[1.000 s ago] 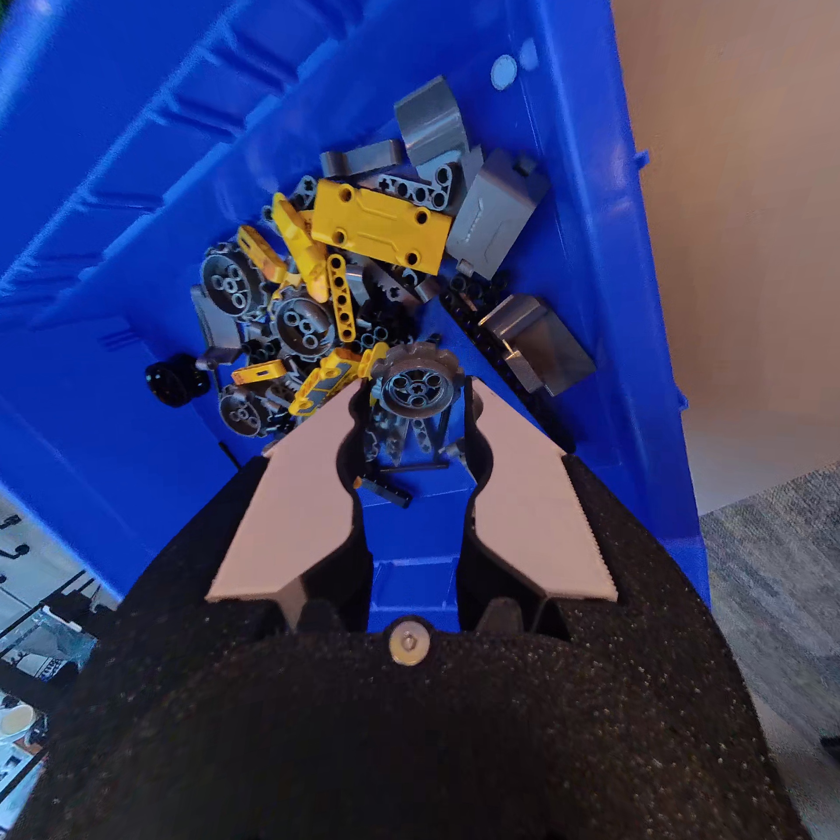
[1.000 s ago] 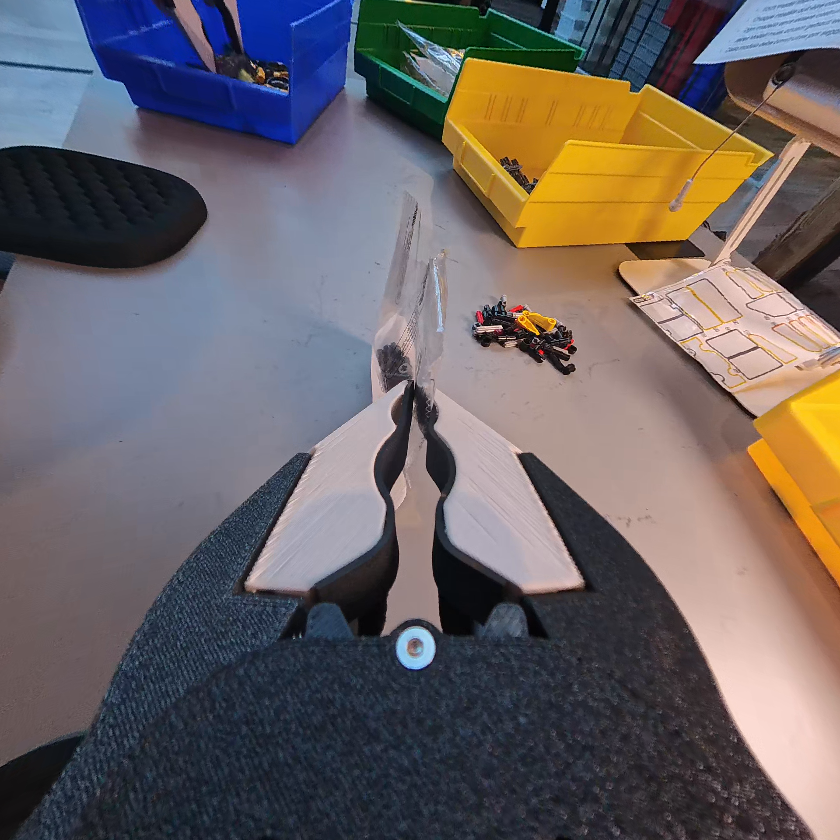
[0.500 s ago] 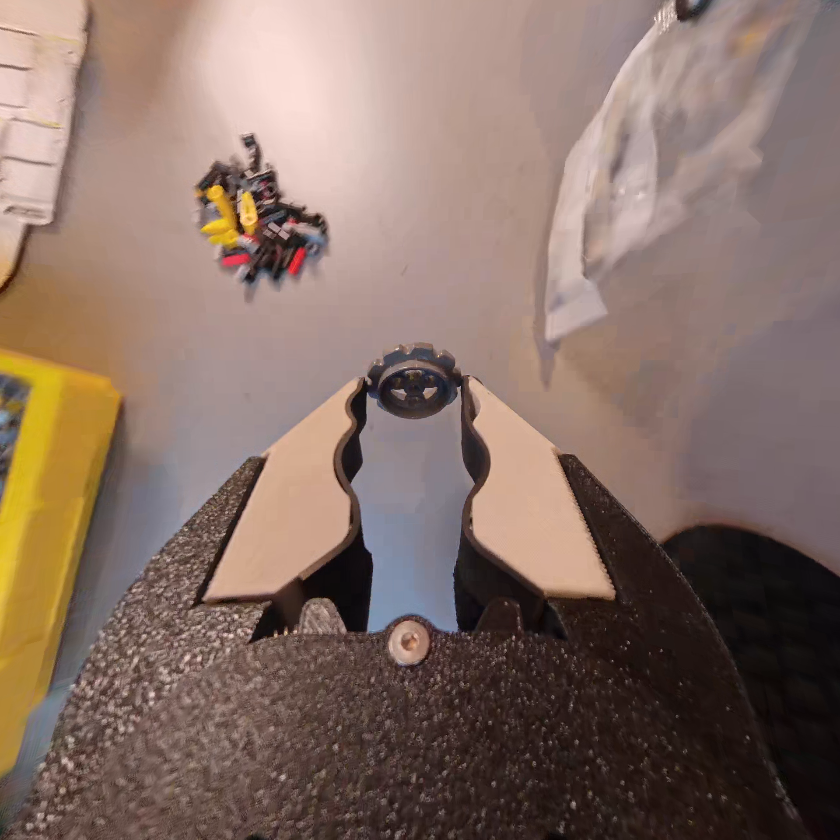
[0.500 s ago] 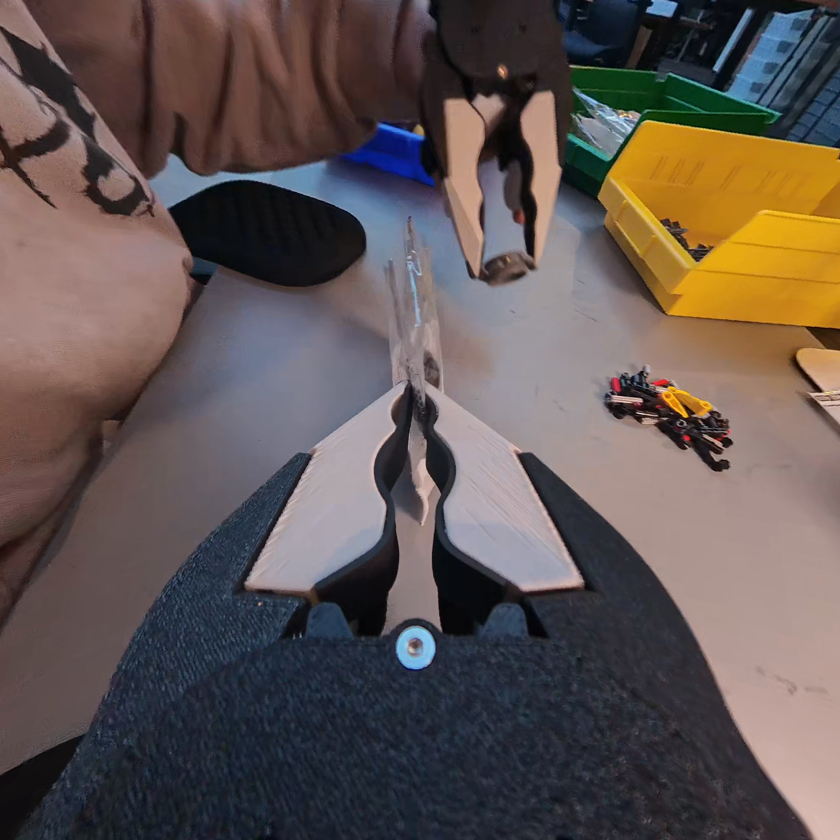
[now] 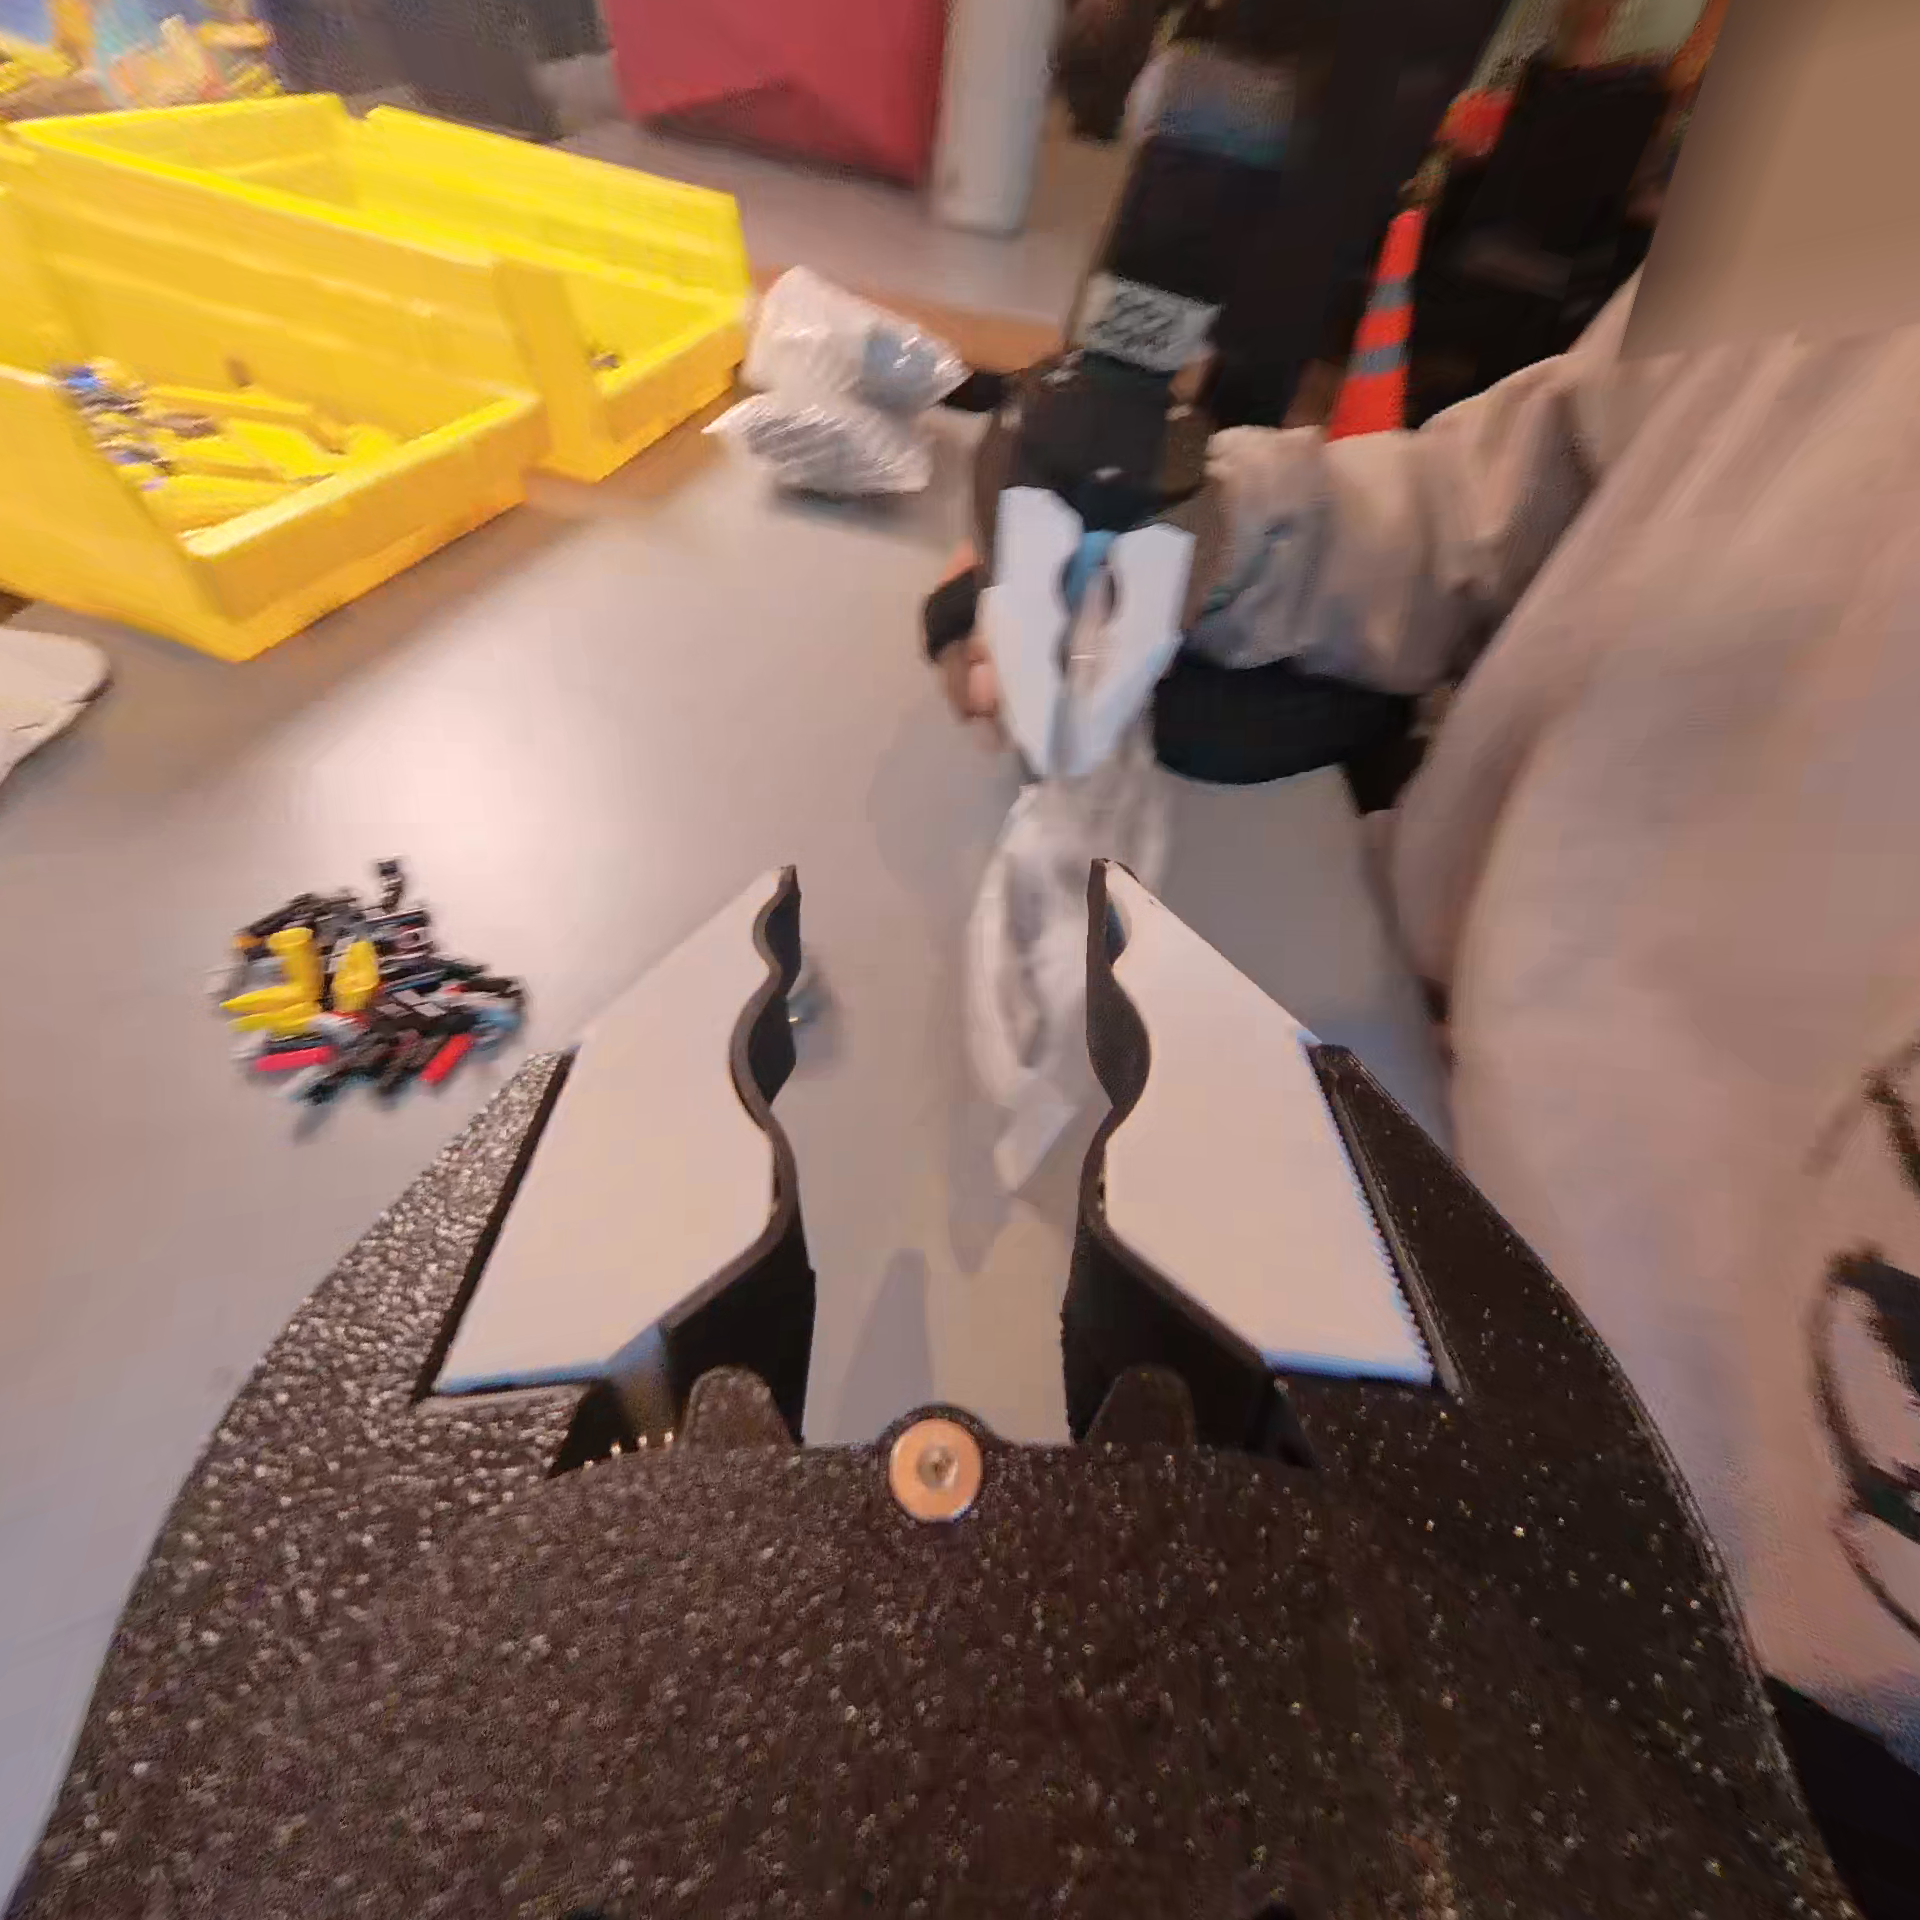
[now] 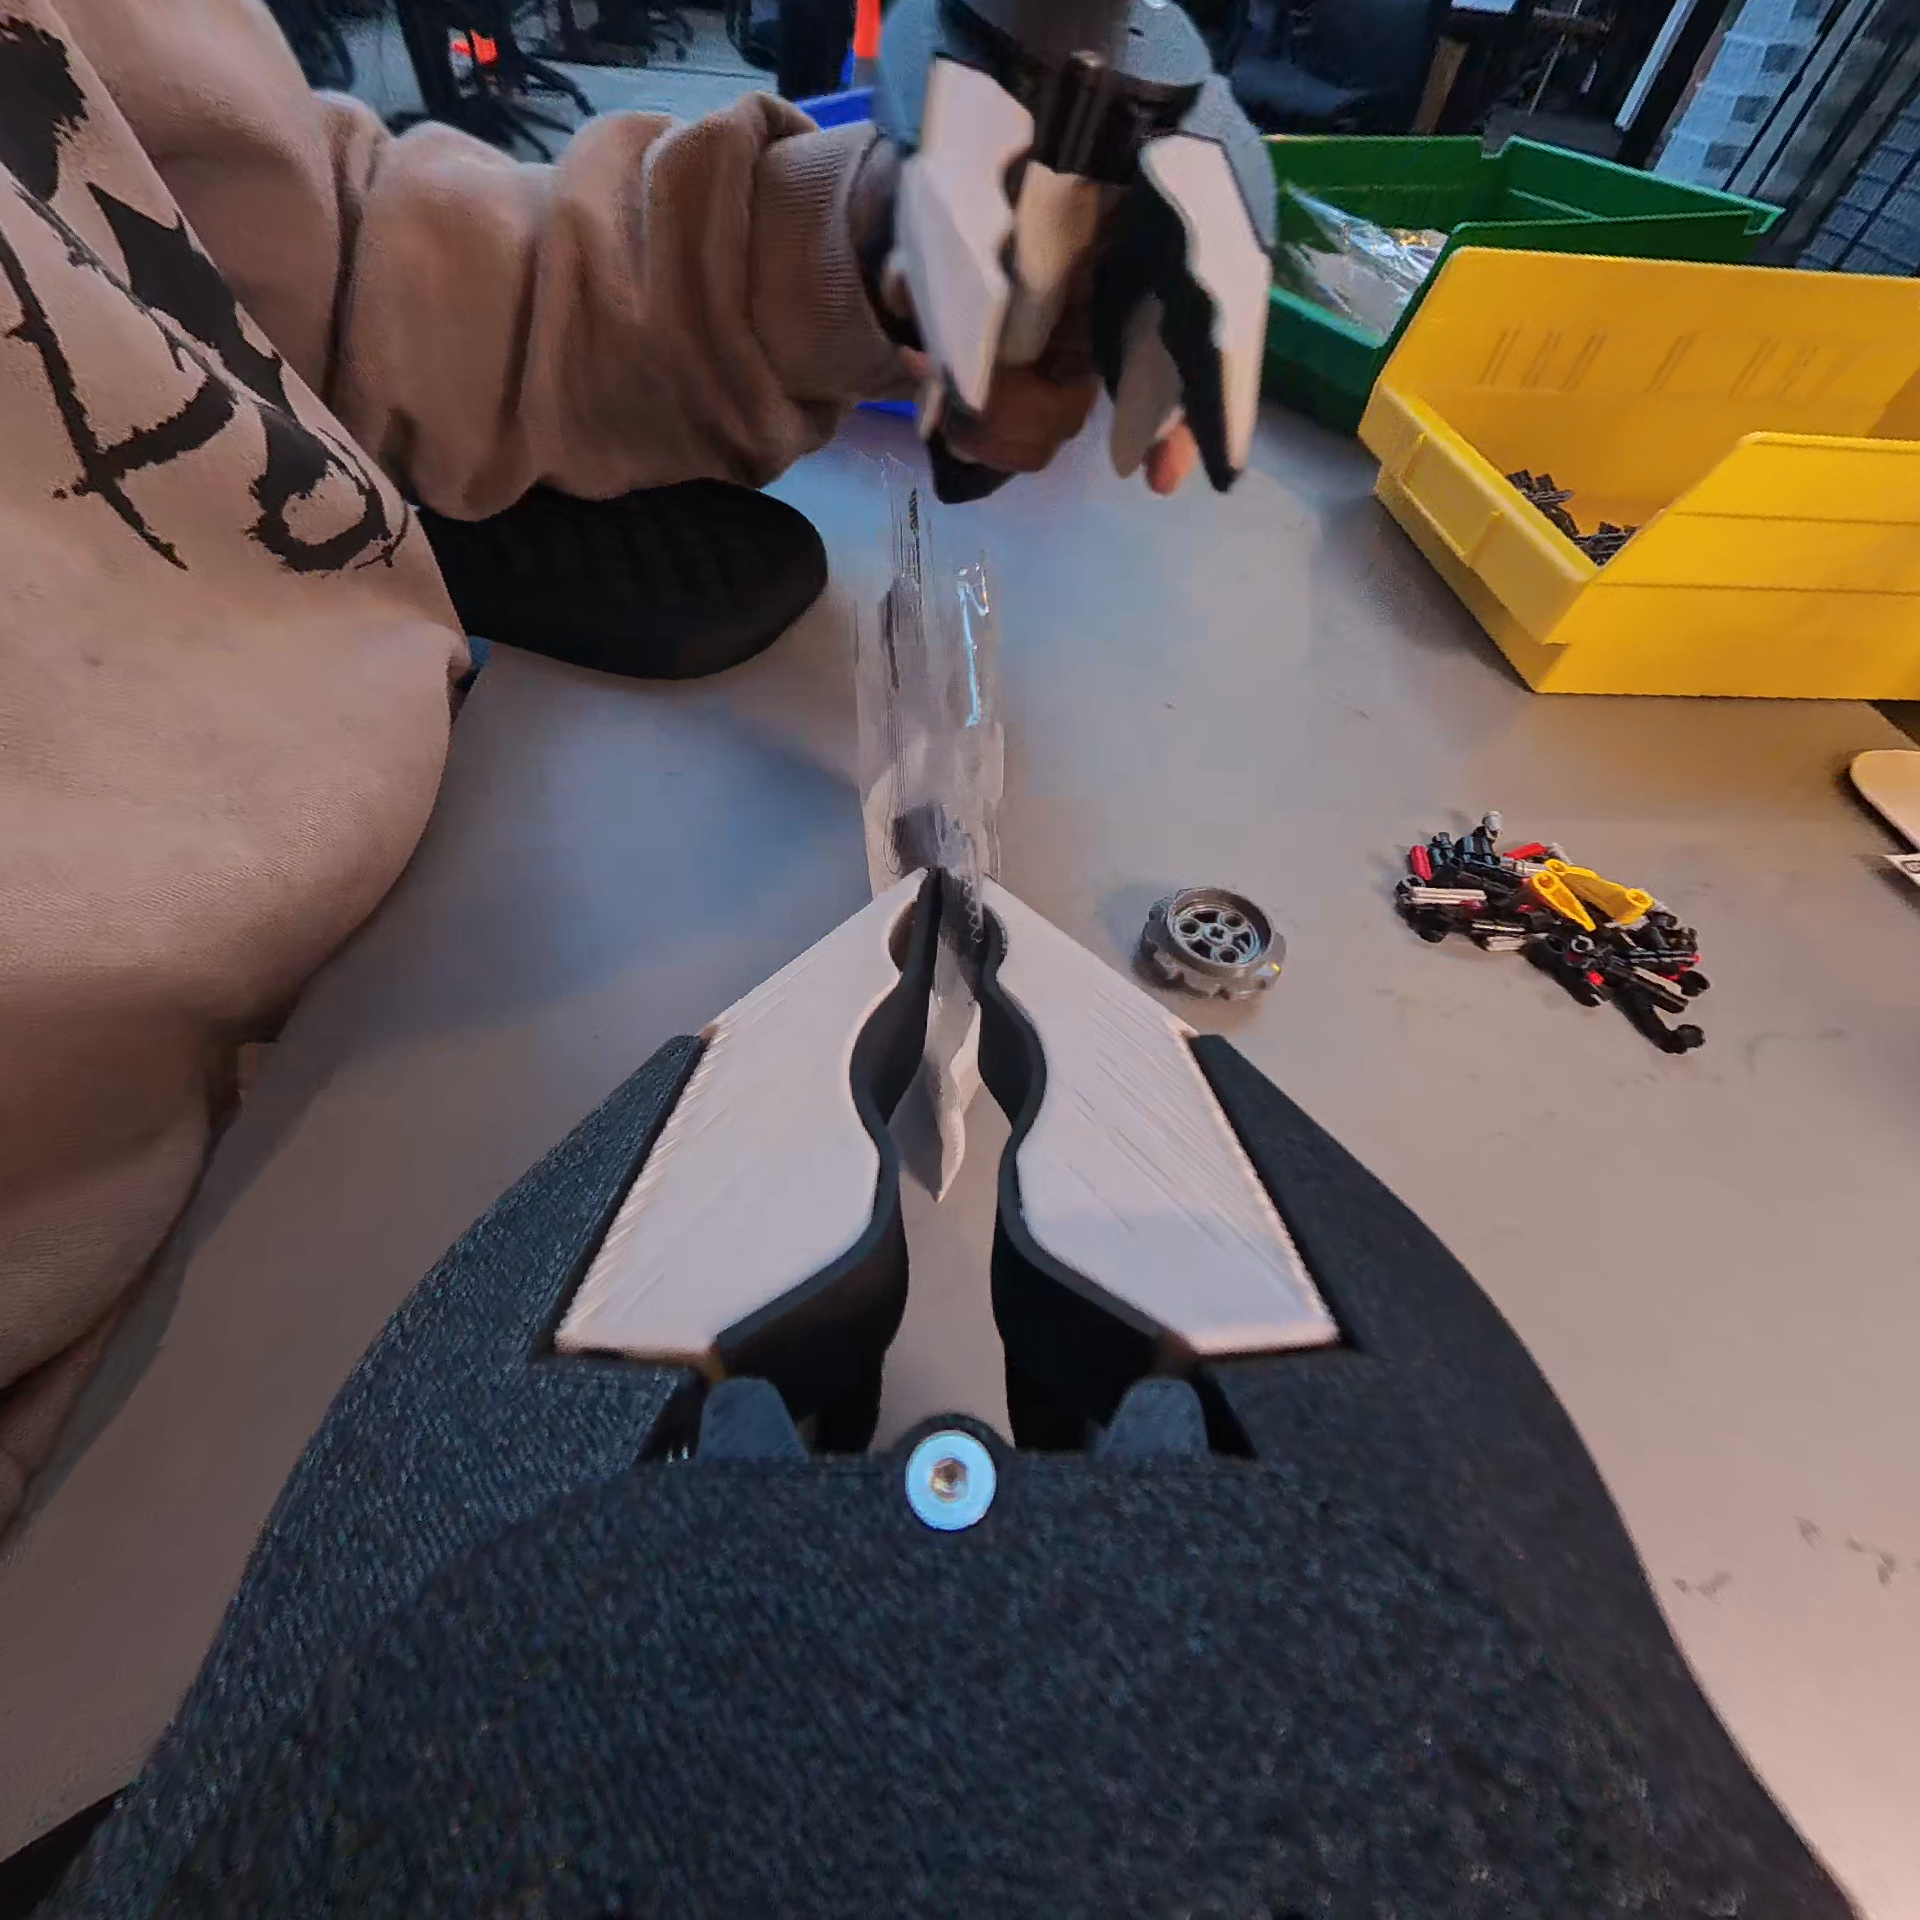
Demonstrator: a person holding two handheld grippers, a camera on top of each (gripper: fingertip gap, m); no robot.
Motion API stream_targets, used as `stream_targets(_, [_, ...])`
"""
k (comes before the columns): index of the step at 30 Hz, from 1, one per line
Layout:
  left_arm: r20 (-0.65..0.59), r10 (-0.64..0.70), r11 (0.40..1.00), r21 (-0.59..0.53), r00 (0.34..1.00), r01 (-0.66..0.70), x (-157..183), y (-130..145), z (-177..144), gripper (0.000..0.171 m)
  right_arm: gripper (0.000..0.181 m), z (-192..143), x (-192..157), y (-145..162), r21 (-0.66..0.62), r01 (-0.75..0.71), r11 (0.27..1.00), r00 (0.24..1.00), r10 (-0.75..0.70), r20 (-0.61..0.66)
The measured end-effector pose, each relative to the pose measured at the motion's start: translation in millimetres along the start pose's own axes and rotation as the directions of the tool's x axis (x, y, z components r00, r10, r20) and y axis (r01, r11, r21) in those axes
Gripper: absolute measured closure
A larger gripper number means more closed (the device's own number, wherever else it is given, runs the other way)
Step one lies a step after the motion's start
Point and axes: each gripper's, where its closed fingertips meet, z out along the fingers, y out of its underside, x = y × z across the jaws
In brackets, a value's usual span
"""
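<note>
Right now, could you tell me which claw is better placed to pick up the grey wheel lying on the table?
Left claw: probably, since it is open and empty, while the right claw is shut on the clear bag. The grey wheel lies free.

Grey table (image 6: 1455,1299): wheel (image 6: 1210,940), perhaps pins (image 6: 1548,925)

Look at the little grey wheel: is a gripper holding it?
No, the grey wheel lies alone on the table; the right gripper pinches a clear plastic bag, and the left gripper is open above.

Grey table (image 6: 1455,1299), yellow bins (image 6: 1704,499), green bin (image 6: 1507,177), black padded mat (image 6: 623,582), loose pile of small black, red and yellow parts (image 6: 1548,925)
</note>
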Motion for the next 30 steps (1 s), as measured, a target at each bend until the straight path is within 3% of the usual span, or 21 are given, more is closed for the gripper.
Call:
stream_targets(1, [-0.032,0.002,1.000,0.014,0.999,-0.001,12.6,2.9,-1.5,0.116,0.179,0.5,1.6,0.3,-0.003,-0.007,1.000,1.000,0.007,-0.004])
stream_targets(4, [-0.026,0.061,0.995,-0.082,0.998,-0.063,28.9,30.8,9.1,0.118,0.179,2.5,5.5,1.0,-0.002,-0.027,1.000,1.000,0.027,-0.015])
stream_targets(7, [0.057,0.124,0.987,-0.114,0.991,-0.117,18.6,39.0,18.2,0.161,0.177,3.9,7.2,2.6,-0.009,-0.037,0.999,0.999,0.036,-0.023])
stream_targets(8, [0.063,0.134,0.985,-0.119,0.989,-0.126,16.5,38.9,17.5,0.167,0.173,3.8,7.0,3.4,-0.017,-0.039,0.999,0.999,0.038,-0.020])
stream_targets(9, [0.076,0.148,0.983,-0.121,0.986,-0.138,13.8,37.7,15.5,0.171,0.164,2.2,4.5,3.7,-0.024,-0.044,0.999,0.999,0.044,0.003])
stream_targets(11, [0.093,0.169,0.981,-0.117,0.981,-0.158,11.2,34.7,10.8,0.171,0.124,-12.6,-8.2,-2.1,-0.039,-0.108,0.993,0.982,0.113,0.150])
stream_targets(12, [0.095,0.177,0.980,-0.113,0.980,-0.166,11.3,34.1,9.2,0.171,0.118,-24.5,-5.5,-8.7,-0.046,-0.164,0.985,0.965,0.170,0.199])
stream_targets(15, [0.087,0.179,0.980,-0.105,0.980,-0.169,12.7,36.3,7.2,0.171,0.126,-49.9,42.9,-34.7,0.062,-0.236,0.970,0.965,0.226,0.134])
stream_targets(17, [0.088,0.179,0.980,-0.107,0.980,-0.169,13.2,38.4,6.5,0.171,0.127,-31.8,68.5,-17.3,-0.084,-0.178,0.980,0.984,0.179,0.012])
stream_targets(20, [0.091,0.175,0.981,-0.099,0.980,-0.166,13.7,39.8,5.6,0.171,0.124,20.7,68.2,23.3,-0.346,-0.010,0.938,1.000,0.009,-0.007])
stream_targets(22, [0.096,0.171,0.983,-0.086,0.981,-0.163,13.9,40.2,4.7,0.171,0.118,46.0,70.0,41.1,-0.430,0.031,0.902,0.999,-0.037,-0.007])
stream_targets(24, [0.099,0.164,0.985,-0.078,0.982,-0.157,13.8,40.9,3.3,0.171,0.122,60.3,68.7,48.8,-0.462,0.015,0.887,1.000,-0.011,0.010])
stream_targets(27, [0.099,0.164,0.985,-0.067,0.981,-0.158,13.7,40.1,1.5,0.171,0.143,64.7,72.2,54.4,-0.493,0.009,0.870,1.000,-0.004,0.011])
stream_targets(30, [0.098,0.164,0.986,-0.059,0.982,-0.159,13.5,39.2,0.0,0.171,0.144,62.0,70.4,53.0,-0.481,-0.008,0.877,0.999,0.023,0.027])
